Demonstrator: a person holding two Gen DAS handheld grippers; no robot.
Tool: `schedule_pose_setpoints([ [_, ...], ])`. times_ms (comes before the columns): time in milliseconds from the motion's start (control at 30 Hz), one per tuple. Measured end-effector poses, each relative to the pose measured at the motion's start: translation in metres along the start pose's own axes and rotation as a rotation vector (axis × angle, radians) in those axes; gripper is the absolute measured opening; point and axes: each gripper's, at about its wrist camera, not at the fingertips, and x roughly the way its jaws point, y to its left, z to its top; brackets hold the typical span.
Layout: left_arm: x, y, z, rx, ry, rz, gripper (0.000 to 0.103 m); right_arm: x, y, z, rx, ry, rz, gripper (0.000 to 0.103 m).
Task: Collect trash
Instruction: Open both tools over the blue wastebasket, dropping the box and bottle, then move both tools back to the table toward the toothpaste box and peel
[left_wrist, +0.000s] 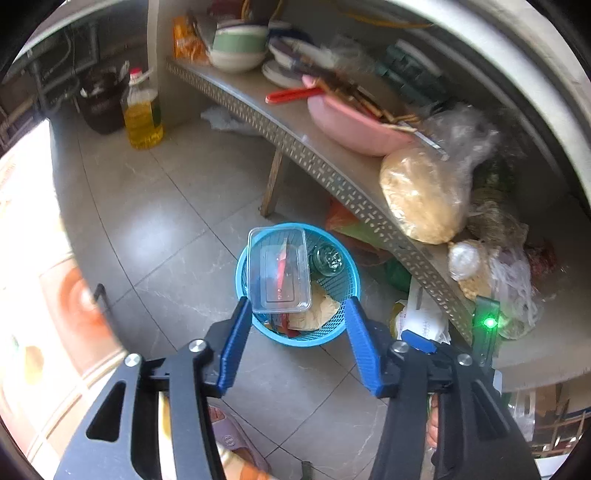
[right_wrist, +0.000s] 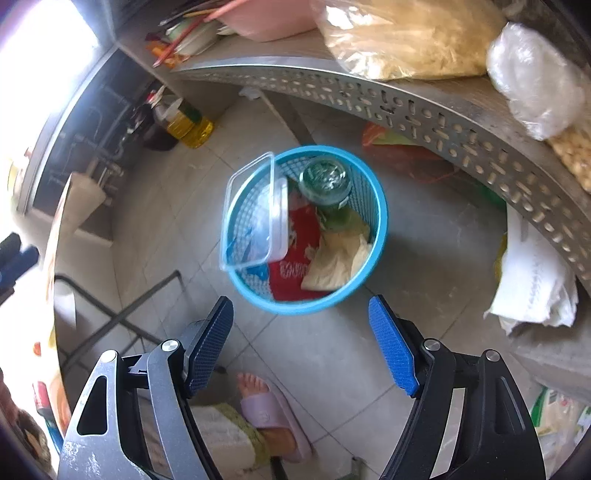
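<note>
Blue mesh basket (right_wrist: 373, 236): clear tub (right_wrist: 255, 221), green bottle (right_wrist: 327, 182), red wrapper (right_wrist: 295, 266) inside (white print); grey floor tiles (right_wrist: 424, 295) beneath.

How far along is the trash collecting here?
Well along, it seems. The blue mesh wastebasket already holds a green glass bottle, red wrapper and crumpled yellowish paper. A clear plastic food container sits tilted at its rim. Both the left gripper and right gripper are open and empty. Litter like the white paper under the shelf may remain.
</note>
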Motion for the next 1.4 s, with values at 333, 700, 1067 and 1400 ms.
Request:
schedule_pose_setpoints([
  [333, -0.098, 0.026, -0.060, -0.034, -0.169, 0.008, 0.074, -0.051, 0.051, -0.021, -0.150, -0.093, 0.012, 0.079],
  [700, -0.182, 0.086, -0.153, -0.124, -0.320, 0.075, 0.089, -0.104, 0.116, -0.038, -0.309, -0.172, 0.110, 0.085],
  [1067, -0.239, 0.140, -0.263, -0.262, -0.431, 0.180, 0.095, -0.113, 0.180, -0.061, -0.446, -0.139, 0.206, 0.085],
  [1400, -0.286, 0.173, -0.337, -0.318, -0.517, 0.355, 0.097, -0.098, 0.263, -0.099, -0.601, -0.067, 0.306, 0.085],
])
